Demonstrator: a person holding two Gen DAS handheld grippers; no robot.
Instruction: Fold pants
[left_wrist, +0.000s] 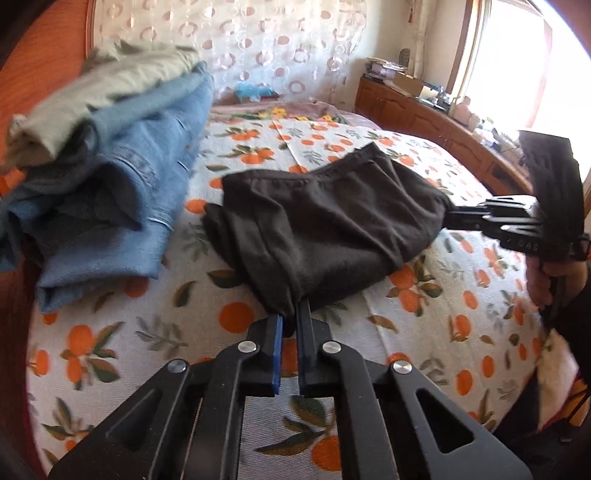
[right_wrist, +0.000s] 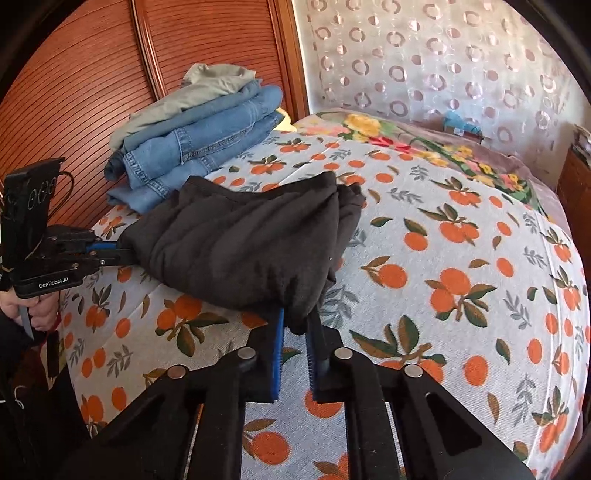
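Note:
Dark brown pants (left_wrist: 325, 221) lie bunched in a loose fold on the orange-print bedspread (left_wrist: 461, 314). My left gripper (left_wrist: 291, 314) is shut on the near corner of the cloth, which hangs between its blue pads. My right gripper (left_wrist: 448, 217) reaches in from the right and pinches the opposite end. In the right wrist view the pants (right_wrist: 240, 243) stretch between the two: my right gripper (right_wrist: 297, 325) is shut on a drooping corner, and my left gripper (right_wrist: 129, 254) clamps the far left edge. A hand (right_wrist: 37, 310) holds that tool's grip.
A stack of folded blue jeans (right_wrist: 199, 147) topped by a khaki garment (right_wrist: 207, 81) sits at the bed's back corner against a wooden wardrobe (right_wrist: 74, 92). A floral blanket (right_wrist: 388, 136) lies at the head end. A wooden dresser (left_wrist: 424, 114) runs under the window.

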